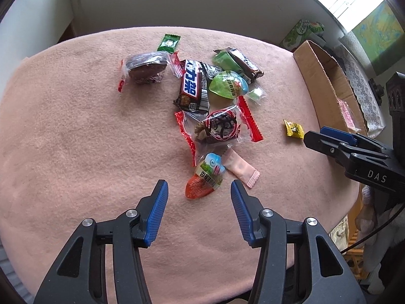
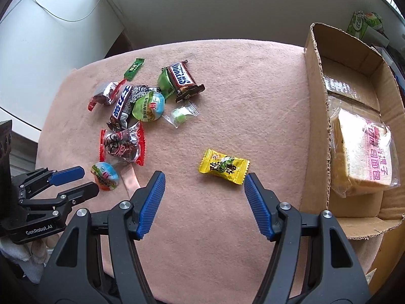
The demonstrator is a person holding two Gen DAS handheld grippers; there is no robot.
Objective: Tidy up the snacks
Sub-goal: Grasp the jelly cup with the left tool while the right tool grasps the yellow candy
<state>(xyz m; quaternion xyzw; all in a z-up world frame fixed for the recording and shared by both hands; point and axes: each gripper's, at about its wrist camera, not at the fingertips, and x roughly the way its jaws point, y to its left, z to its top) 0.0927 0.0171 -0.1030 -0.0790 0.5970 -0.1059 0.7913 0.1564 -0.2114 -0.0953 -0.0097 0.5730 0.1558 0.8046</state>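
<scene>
A pink blanket (image 2: 227,88) is covering the table. At the right of the frame a cardboard box (image 2: 316,106) is holding a packaged toast loaf (image 2: 364,152). Left of centre, a snack pile (image 2: 131,106) is lying loose. The right gripper (image 2: 205,177) is hovering half open and empty by the yellow candy (image 2: 224,166). The left gripper (image 1: 200,186) is gaping, empty, around the orange jelly cup (image 1: 202,181).
</scene>
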